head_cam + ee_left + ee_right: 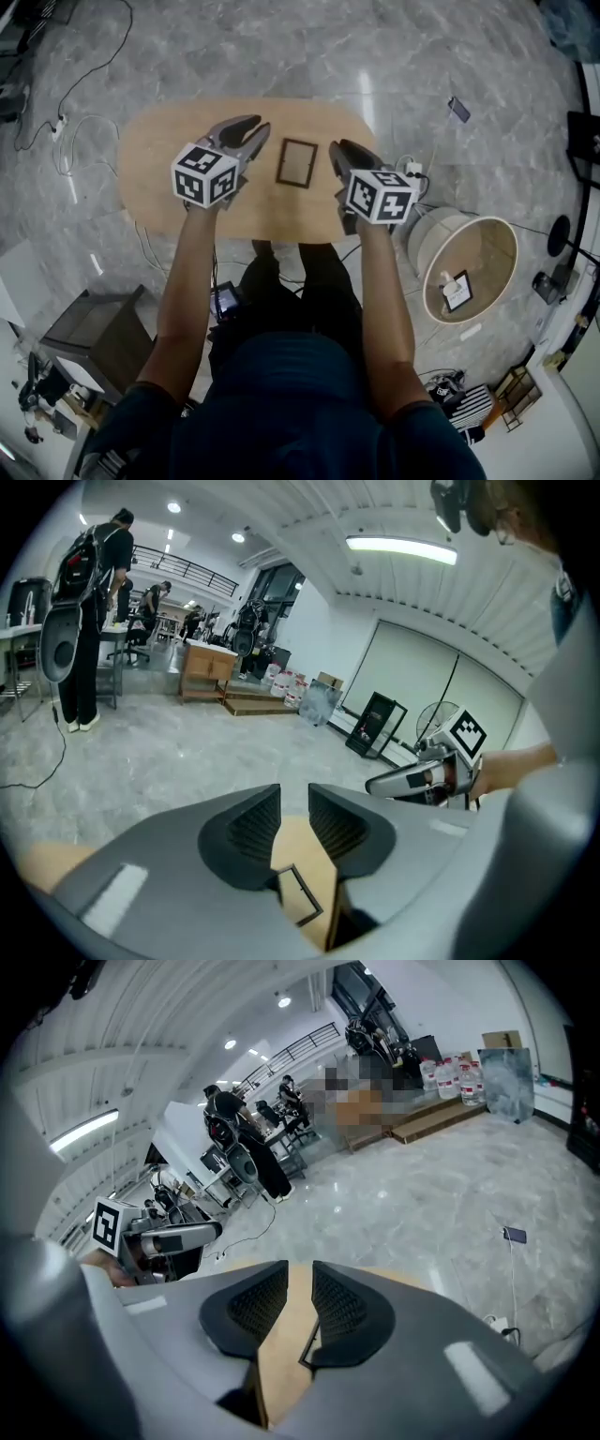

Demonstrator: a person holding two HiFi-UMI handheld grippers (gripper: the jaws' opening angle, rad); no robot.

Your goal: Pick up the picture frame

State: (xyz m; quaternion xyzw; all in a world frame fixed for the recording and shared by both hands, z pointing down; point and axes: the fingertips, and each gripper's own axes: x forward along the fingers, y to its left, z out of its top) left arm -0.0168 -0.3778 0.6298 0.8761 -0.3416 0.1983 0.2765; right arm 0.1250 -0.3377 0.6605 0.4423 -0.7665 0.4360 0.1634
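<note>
A small dark picture frame (297,163) lies flat on the oval wooden table (169,141), between my two grippers. My left gripper (246,131) hovers just left of it. The jaws stand almost together with only a thin slit and nothing in them. In the left gripper view the frame (302,892) shows low between the jaws of that gripper (294,794). My right gripper (345,155) hovers just right of the frame with an equally thin slit and nothing held. In the right gripper view one edge of the frame (307,1344) peeks beside the right pad of that gripper (300,1274).
A round white tub (433,246) stands on the floor right of the table, with a small framed item (457,291) inside. A grey stool (89,328) sits at lower left. Cables (70,141) trail left of the table. People (89,621) stand far off.
</note>
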